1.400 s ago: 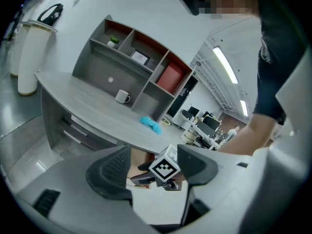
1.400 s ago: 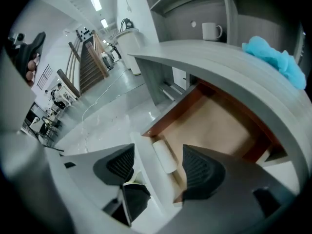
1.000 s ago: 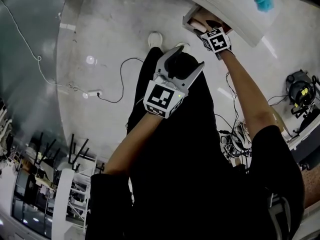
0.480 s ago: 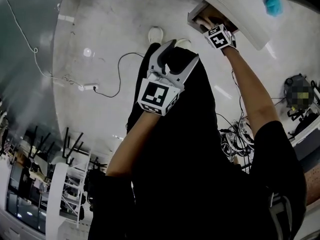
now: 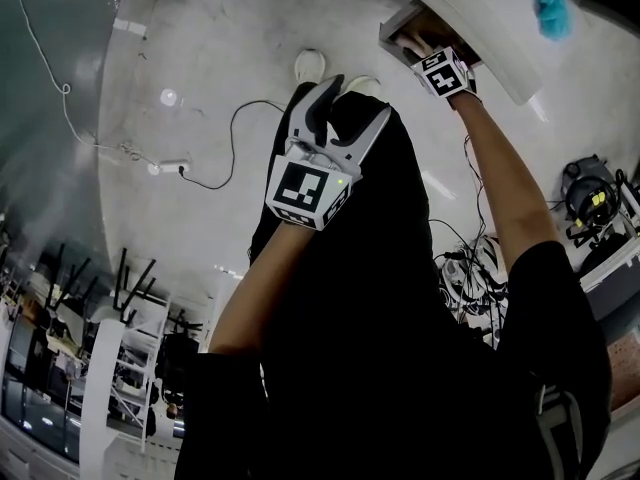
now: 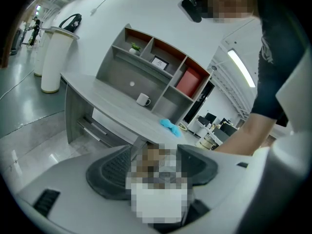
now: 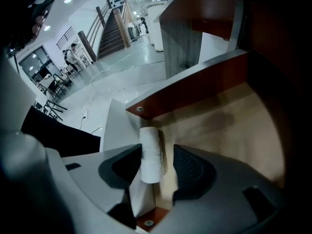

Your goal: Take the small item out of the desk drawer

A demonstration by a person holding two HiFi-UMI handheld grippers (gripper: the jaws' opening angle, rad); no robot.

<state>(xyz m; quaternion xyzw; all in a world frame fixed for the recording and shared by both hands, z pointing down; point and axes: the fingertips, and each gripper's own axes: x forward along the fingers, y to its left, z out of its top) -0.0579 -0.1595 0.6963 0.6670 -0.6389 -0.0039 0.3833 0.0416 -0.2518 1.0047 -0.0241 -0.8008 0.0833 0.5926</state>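
**Right gripper view: jaws drawn in around the roll in the drawer**

The right gripper (image 7: pixel 157 150) is pointed steeply down into the open drawer (image 7: pixel 234 130). Its jaws have just been closing from wide to partly spread, with the white roll (image 7: pixel 150 152) between them. The roll is touched by the pad at the view's left, while a thin strip of drawer floor is shown beside the other pad, so a full pinch cannot be confirmed. The grasp is judged all but made, and the lift out is not yet begun. The roll is found near a corner of the drawer, just beside its red-brown wall.

In the head view, the left gripper (image 5: pixel 355 103) has been shifted slightly leftward since a second ago. It is held well apart from the drawer, with its jaws spread and nothing between them.

Two grippers, one open drawer and one roll are counted. On the desk (image 6: pixel 112 106) above, one white mug (image 6: pixel 143 99) and one blue cloth (image 6: pixel 169 126) are counted.
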